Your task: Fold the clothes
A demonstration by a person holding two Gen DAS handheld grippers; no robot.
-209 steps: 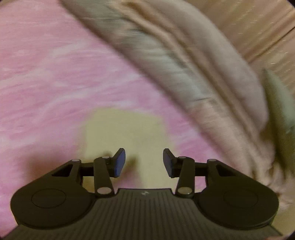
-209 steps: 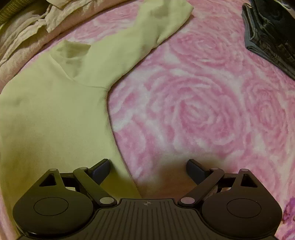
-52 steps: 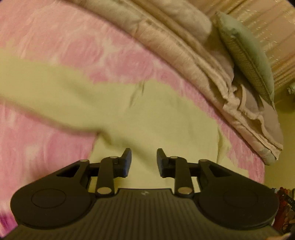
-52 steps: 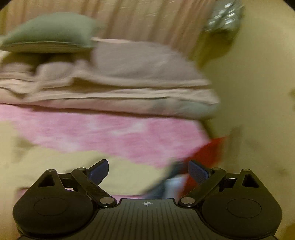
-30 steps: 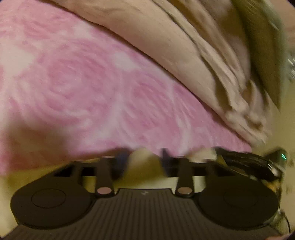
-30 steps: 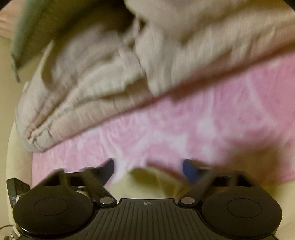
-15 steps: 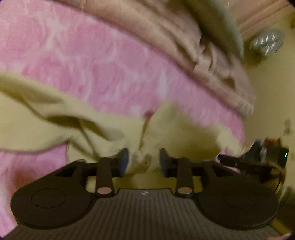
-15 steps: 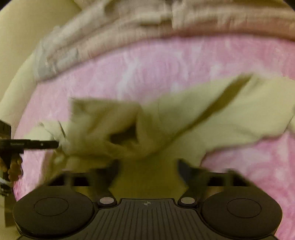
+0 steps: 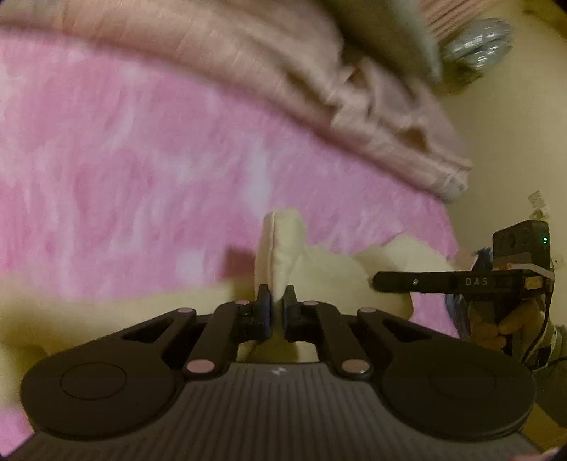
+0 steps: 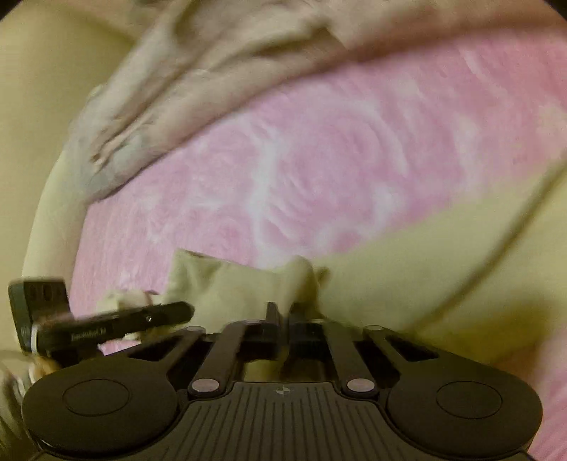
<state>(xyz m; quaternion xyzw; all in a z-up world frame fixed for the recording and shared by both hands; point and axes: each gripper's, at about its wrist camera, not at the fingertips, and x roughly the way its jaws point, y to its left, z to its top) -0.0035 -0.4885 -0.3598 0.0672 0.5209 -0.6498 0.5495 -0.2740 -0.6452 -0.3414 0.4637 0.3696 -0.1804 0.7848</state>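
A pale yellow garment (image 9: 319, 269) lies bunched over the pink rose-patterned bedspread (image 9: 124, 170). My left gripper (image 9: 277, 298) is shut on a folded edge of it, and a corner of cloth sticks up between the fingers. In the right wrist view the same yellow garment (image 10: 407, 276) spreads to the right, and my right gripper (image 10: 283, 315) is shut on a bunched fold of it. Each gripper shows in the other's view: the right one (image 9: 446, 282) held by a hand at the right, the left one (image 10: 113, 328) at the lower left.
A heap of beige and pink bedding (image 9: 283, 78) with a green cushion (image 9: 389, 32) runs along the far side of the bed. A cream wall (image 9: 514, 142) stands past the bed's end. The bedding heap (image 10: 212, 71) also fills the top of the right wrist view.
Both grippers have shut on the yellow garment, having been open half a second ago. The cloth is now gathered and lifted at the two gripped points, and both views have swung.
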